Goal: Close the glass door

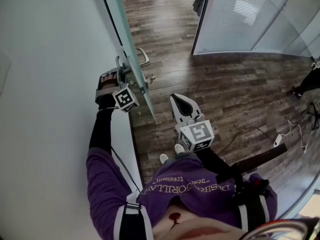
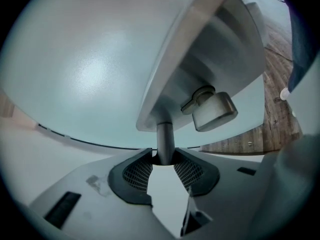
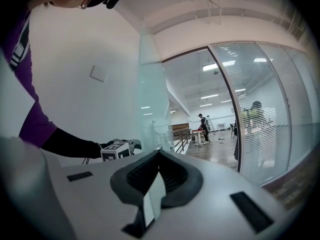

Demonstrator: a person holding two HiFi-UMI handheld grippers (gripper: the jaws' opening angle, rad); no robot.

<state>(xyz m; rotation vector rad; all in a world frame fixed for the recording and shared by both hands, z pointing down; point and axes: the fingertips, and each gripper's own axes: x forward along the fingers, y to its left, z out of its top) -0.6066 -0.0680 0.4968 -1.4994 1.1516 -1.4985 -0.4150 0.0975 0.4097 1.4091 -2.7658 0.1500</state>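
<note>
Left tongs (image 2: pixel 163 156) — clamped on handle stem (image 2: pixel 164 139) of glass door (image 1: pixel 131 49), ajar beside wall (image 1: pixel 50 59); likely heavy, rigid, breakable — move by handle, never pane; right tongs (image 3: pixel 159 153) closed, empty

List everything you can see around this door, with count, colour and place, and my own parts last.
glass door: one, frosted pale green, open, edge-on beside the wall
door handle: two, silver, one on each door face
wall: one, white, left of door
floor: one, dark wood planks
glass partition: one, white blinds, top right
plug block: one, white, with cable, on floor at right
bystanders: at least two, dark clothes, far down the hall
shirt: one, purple, bottom of head view
shoes: two, white, on floor by the door
left claw: one, grey-white, shut on door handle's post
right claw: one, grey-white, shut, empty
</note>
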